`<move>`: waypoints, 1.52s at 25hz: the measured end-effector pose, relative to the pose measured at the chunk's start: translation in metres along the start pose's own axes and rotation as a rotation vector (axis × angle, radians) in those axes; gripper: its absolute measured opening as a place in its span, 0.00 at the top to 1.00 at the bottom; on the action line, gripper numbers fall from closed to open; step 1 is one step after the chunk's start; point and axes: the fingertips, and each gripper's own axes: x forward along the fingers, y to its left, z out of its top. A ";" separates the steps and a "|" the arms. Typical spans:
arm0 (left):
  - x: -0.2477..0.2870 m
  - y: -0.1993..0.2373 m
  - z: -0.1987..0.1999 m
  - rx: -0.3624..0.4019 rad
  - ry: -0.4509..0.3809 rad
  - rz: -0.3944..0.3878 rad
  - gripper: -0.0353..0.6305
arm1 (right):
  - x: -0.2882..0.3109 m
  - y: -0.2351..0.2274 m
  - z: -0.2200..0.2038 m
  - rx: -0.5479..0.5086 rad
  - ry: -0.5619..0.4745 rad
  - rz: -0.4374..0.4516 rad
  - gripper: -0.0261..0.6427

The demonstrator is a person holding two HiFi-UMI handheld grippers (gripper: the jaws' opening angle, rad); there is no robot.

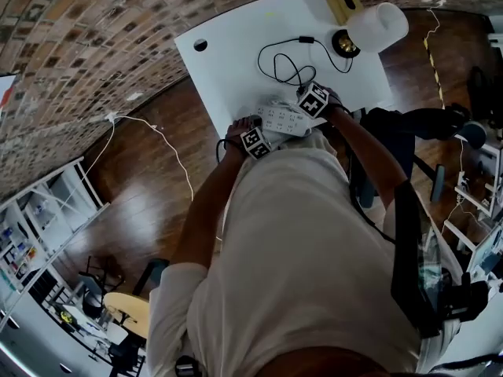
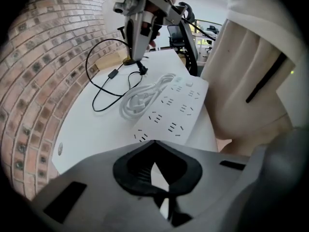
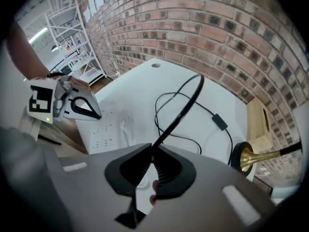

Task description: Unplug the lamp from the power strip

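We are working over the white table (image 1: 236, 61), where the lamp (image 1: 376, 26) is standing at the far corner, looking top-heavy on its brass base, so we are judging that a hard tug on its lead could tip it. The white power strip (image 2: 171, 110) is lying flat near the front edge, light and likely to slide, and every socket we can see is looking bare. Our right gripper (image 3: 152, 150) is pinching the thin black cord (image 3: 186, 103), which is soft and slippery; the stiff plug (image 2: 143, 71) hanging just under those jaws is offering the surer hold. Our left gripper (image 2: 153, 143) is hovering near the strip's end, jaws pressed together on nothing
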 end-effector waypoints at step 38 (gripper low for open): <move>-0.203 0.038 -0.090 -1.096 -0.803 -0.120 0.94 | -0.085 0.084 0.030 0.414 -0.562 -0.422 0.70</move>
